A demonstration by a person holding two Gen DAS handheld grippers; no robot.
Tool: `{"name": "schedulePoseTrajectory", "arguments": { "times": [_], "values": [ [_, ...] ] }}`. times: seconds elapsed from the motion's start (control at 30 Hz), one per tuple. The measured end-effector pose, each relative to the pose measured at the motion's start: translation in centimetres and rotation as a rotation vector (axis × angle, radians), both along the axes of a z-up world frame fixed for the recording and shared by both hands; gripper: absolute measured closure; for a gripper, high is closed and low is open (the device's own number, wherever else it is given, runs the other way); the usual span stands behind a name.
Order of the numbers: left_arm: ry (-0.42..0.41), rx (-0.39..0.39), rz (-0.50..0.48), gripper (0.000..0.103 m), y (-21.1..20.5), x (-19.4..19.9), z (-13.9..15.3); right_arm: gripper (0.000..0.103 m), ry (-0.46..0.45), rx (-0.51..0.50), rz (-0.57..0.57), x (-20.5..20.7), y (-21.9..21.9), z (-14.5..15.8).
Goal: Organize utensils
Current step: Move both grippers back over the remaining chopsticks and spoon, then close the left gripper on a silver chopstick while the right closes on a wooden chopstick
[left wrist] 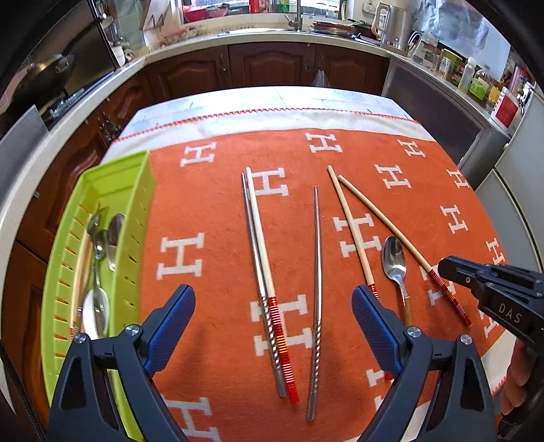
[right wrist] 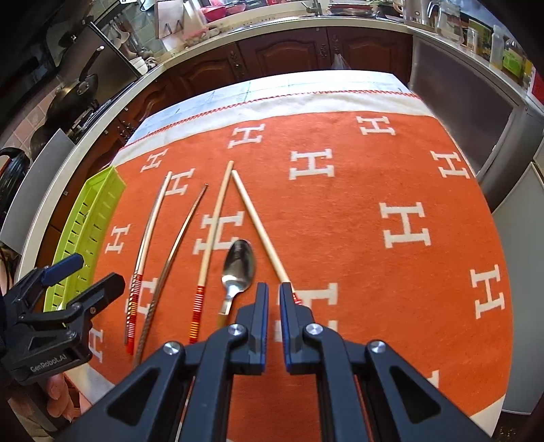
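Left wrist: hovering with left gripper (left wrist: 273, 326) spread wide over paired chopsticks (left wrist: 263, 272) on orange cloth (left wrist: 210, 204); green tray (left wrist: 132, 190) sitting left.

Right wrist: hanging with right gripper (right wrist: 274, 299) nearly together, empty, over spoon (right wrist: 238, 265).

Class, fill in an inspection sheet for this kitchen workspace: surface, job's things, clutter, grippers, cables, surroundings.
Surface: orange cloth with white H pattern covering the table.
Job's things: green tray at the left edge, holding spoons; on the cloth lie two metal chopsticks, three wooden chopsticks and one spoon.
Clutter: nothing seen on the cloth.
Grippers: left gripper open above the chopsticks; right gripper shut, empty, near the spoon.
Cables: nothing seen.
Surroundings: dark wood cabinets, kettle, pan on the counter.
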State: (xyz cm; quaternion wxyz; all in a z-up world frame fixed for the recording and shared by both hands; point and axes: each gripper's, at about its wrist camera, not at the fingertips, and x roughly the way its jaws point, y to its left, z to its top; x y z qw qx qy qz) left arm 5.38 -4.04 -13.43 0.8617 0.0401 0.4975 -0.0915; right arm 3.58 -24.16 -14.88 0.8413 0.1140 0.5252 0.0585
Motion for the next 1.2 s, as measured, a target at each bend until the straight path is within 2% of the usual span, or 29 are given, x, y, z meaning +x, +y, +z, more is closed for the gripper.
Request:
{"name": "schedulePoseTrajectory", "arguments": {
  "times": [0.13, 0.2, 0.27, 0.5, 0.67, 0.8, 0.93, 1.0, 1.03, 1.07, 1.1, 1.2],
  "values": [
    [0.008, -0.009, 0.001, 0.02, -0.4, 0.5, -0.5, 0.096, 0.009, 0.016, -0.006, 0.1, -0.7, -0.6],
    [0.021, -0.006, -0.002, 0.03, -0.7, 0.8, -0.9, 0.096, 0.005, 0.027, -0.004, 0.1, -0.8, -0.7],
    [0.043, -0.007, -0.013, 0.046, -1.3, 1.1, -1.4, 0.096, 0.001, 0.035, -0.003, 0.0, -0.8, -0.7],
    [0.084, 0.032, -0.048, 0.047, -3.2, 1.3, -3.3, 0.096, -0.005, 0.047, 0.023, 0.0, -0.7, -0.9],
    [0.058, 0.109, -0.053, 0.045, -4.2, 1.2, -4.2, 0.096, -0.013, 0.031, 0.045, 0.6, -0.7, -1.2],
    [0.084, 0.041, -0.02, 0.044, -3.4, 1.7, -4.3, 0.088, -0.007, 0.002, 0.083, 1.3, -0.2, -1.6],
    [0.064, 0.051, -0.03, 0.045, -3.7, 1.6, -4.4, 0.086, -0.011, -0.036, 0.119, 1.6, 0.5, -2.1],
    [0.055, 0.043, -0.035, 0.052, -3.8, 1.5, -4.4, 0.086, -0.021, -0.057, 0.129, 1.7, 0.8, -2.1],
    [0.046, 0.042, -0.046, 0.065, -3.9, 1.4, -4.4, 0.086, -0.025, -0.066, 0.133, 1.7, 1.0, -2.1],
    [0.04, 0.042, -0.06, 0.084, -4.2, 1.2, -4.2, 0.086, -0.027, -0.075, 0.137, 1.8, 1.1, -2.1],
    [0.041, 0.039, -0.074, 0.092, -4.5, 1.1, -4.2, 0.086, -0.025, -0.084, 0.141, 1.8, 1.3, -2.1],
    [0.027, 0.065, -0.09, 0.095, -5.0, 0.7, -4.0, 0.09, -0.013, -0.094, 0.135, 2.0, 1.2, -2.1]
  ]
}}
